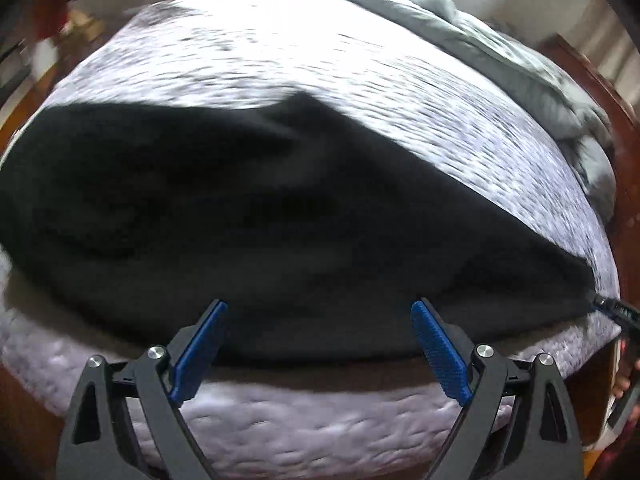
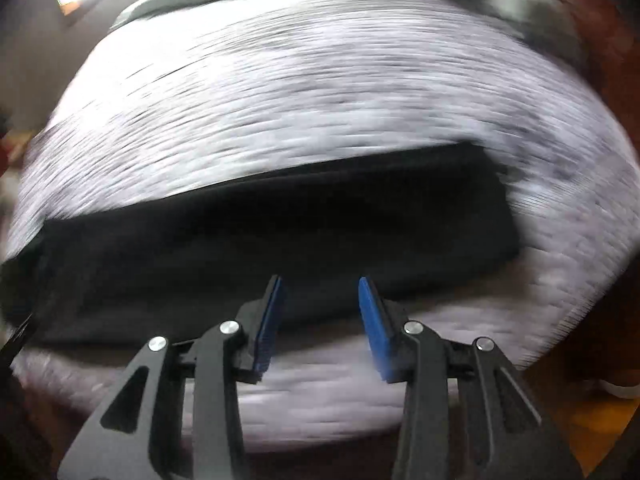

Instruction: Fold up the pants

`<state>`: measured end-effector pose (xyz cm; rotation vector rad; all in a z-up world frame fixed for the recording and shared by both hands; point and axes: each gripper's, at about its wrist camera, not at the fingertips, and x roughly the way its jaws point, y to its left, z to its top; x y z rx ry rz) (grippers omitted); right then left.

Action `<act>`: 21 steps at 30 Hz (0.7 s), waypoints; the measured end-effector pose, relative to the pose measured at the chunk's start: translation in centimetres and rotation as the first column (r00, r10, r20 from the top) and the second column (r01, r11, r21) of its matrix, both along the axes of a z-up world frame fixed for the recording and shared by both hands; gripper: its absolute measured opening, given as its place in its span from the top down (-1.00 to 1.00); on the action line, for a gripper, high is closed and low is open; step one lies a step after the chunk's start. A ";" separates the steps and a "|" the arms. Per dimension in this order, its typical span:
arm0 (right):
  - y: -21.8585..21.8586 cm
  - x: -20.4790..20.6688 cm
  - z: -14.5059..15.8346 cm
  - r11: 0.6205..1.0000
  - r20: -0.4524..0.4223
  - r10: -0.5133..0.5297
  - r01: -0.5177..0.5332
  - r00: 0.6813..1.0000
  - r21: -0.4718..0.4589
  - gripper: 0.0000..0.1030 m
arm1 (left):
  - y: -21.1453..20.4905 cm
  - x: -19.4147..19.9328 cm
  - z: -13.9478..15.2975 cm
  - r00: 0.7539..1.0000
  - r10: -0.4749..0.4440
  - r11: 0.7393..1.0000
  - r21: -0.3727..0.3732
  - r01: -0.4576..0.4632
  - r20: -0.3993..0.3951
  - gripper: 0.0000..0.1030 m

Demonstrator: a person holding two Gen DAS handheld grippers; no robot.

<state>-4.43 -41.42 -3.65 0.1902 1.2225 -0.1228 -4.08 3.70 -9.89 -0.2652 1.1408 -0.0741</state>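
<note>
Black soft-fabric pants lie spread across the pale, mottled quilted bed, close to its near edge, folded into a long dark band. From the right wrist view the same pants show a fairly straight far edge and a squared-off end on the right.

The left gripper hangs over the near edge of the pants, jaws spread wide, blue pads bare, nothing between them. The right gripper is also parted, narrower than the left, and holds nothing; no cloth sits between its pads. The right gripper's tip peeks in at the far right of the left view, at the end of the pants.

A rumpled grey blanket sits heaped along the far side of the bed, well apart from the pants.

Now the risks. Both views are smeared with blur, so a grab made at this pace could miss the hem. There's a hump in the middle of the fabric; folding over it would likely trap a wrinkle. Pinching only the top layer would let the lower one slide and skew the fold. And the pants lie right at the bed's edge, so a careless drag could spill them off.
</note>
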 end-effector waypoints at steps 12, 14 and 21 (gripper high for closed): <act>19.0 5.9 -4.4 0.925 -0.076 0.371 -0.361 0.926 0.120 0.08 | 16.7 -2.0 -1.1 0.920 0.389 0.920 -0.030 -0.391 -0.039 -0.80; 19.6 6.0 -5.3 0.926 -0.103 0.375 -0.367 0.921 0.089 0.05 | 18.1 -1.1 -1.2 0.908 0.418 0.908 -0.030 -0.419 -0.031 -0.80; 21.0 5.8 -5.2 0.917 -0.111 0.398 -0.397 0.910 0.038 0.00 | 19.4 1.1 -1.9 0.903 0.427 0.902 -0.049 -0.429 -0.047 -0.24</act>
